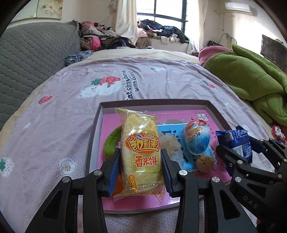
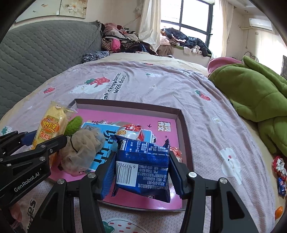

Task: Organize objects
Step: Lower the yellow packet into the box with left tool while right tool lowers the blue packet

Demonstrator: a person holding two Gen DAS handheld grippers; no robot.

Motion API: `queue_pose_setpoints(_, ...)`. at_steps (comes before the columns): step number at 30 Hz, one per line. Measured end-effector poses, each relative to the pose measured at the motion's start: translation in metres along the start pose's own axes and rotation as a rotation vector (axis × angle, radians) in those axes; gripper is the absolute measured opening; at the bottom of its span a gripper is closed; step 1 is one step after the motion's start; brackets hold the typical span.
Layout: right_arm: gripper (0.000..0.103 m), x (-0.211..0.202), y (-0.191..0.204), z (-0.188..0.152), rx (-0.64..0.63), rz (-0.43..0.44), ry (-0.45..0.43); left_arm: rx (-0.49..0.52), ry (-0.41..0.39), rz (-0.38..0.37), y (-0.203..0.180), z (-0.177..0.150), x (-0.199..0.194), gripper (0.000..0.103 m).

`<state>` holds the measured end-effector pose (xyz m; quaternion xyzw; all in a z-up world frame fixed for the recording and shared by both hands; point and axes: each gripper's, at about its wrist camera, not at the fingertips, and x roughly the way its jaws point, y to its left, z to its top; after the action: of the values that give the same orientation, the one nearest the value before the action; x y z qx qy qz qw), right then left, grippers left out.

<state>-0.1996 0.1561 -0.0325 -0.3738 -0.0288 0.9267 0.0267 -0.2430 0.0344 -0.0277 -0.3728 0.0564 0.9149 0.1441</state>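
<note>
A bed [image 1: 75,114] fills most of the room, spread with a mauve sheet printed with strawberries, bears and flowers. A grey quilted headboard [image 1: 30,59] stands along its left side. Daylight comes through a dark-framed window [image 1: 168,16] hung with cream curtains [image 1: 125,18], and clothes [image 1: 157,31] are heaped on the sill below. An air conditioner [image 1: 236,7] sits high on the pale right wall; a green quilt [image 1: 251,80] lies bunched at the right

Open lilac strawberry-print bedsheet [image 1: 53,125] left of and beyond shallow pink-floored cardboard tray [image 2: 181,125]. Inside, crowded by blue foil egg [image 1: 196,138], green fuzzy ring [image 1: 111,143], beige mesh pouch [image 2: 80,154]. Right side blocked by rumpled green quilt [image 2: 254,93].
</note>
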Motion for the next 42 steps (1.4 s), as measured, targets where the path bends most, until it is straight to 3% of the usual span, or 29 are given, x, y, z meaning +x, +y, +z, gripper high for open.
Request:
queue_pose_setpoints(19, 0.055, 0.015, 0.001, -0.005, -0.022, -0.032, -0.009, 0.024, 0.021, 0.014, -0.004, -0.009, 0.025, 0.044)
queue_pose_setpoints(26, 0.055, 0.015, 0.012, -0.001, -0.049, -0.002, -0.025, 0.022, 0.011, 0.032, 0.003, -0.007, 0.027, 0.044)
queue_pose_setpoints(31, 0.056, 0.027, 0.022, -0.010, -0.078, 0.000, 0.014, 0.020, 0.022, 0.028, 0.005, -0.009, 0.032, 0.044)
queue_pose_setpoints(40, 0.056, 0.028, 0.007, -0.010, -0.004, 0.029, 0.029, 0.024, 0.026, 0.007, 0.003, -0.011, 0.029, 0.045)
queue_pose_setpoints(42, 0.057, 0.025, 0.004, -0.010, 0.009, 0.041, 0.023, 0.008, 0.025, -0.005, 0.007, -0.010, 0.025, 0.051)
